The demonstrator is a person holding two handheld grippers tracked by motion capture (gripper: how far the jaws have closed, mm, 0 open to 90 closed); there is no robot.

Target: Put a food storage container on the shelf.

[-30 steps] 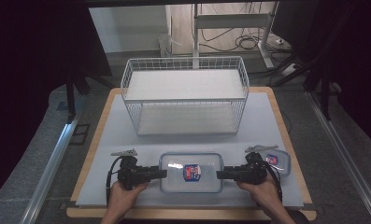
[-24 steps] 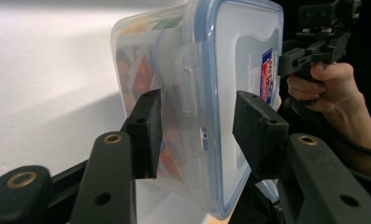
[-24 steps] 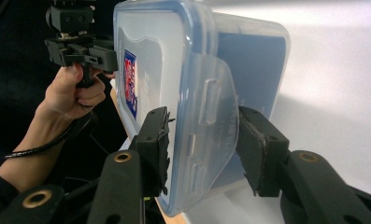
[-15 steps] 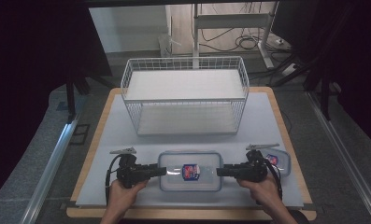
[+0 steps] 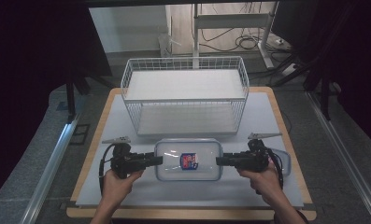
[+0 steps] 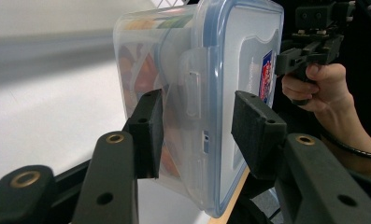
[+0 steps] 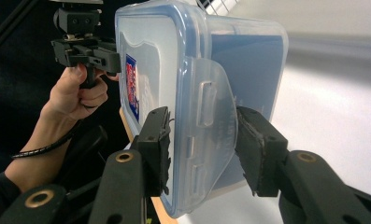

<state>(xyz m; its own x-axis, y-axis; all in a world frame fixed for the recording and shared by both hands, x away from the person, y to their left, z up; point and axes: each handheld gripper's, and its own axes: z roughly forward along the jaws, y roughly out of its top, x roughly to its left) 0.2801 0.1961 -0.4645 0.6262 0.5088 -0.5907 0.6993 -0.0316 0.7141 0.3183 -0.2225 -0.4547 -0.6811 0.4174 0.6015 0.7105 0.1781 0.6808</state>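
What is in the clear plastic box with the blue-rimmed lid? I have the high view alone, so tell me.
Observer: Through the side wall of the clear plastic box, the left gripper view shows orange, red and green contents, too blurred to identify.
Operator: Report the latch at the right gripper's end.
Observer: The clear latch flap there flares outward from the wall, between the jaws of the right gripper.
Operator: Now the other end.
Observer: The left-end flap lies flat against the wall, between the jaws of the left gripper.
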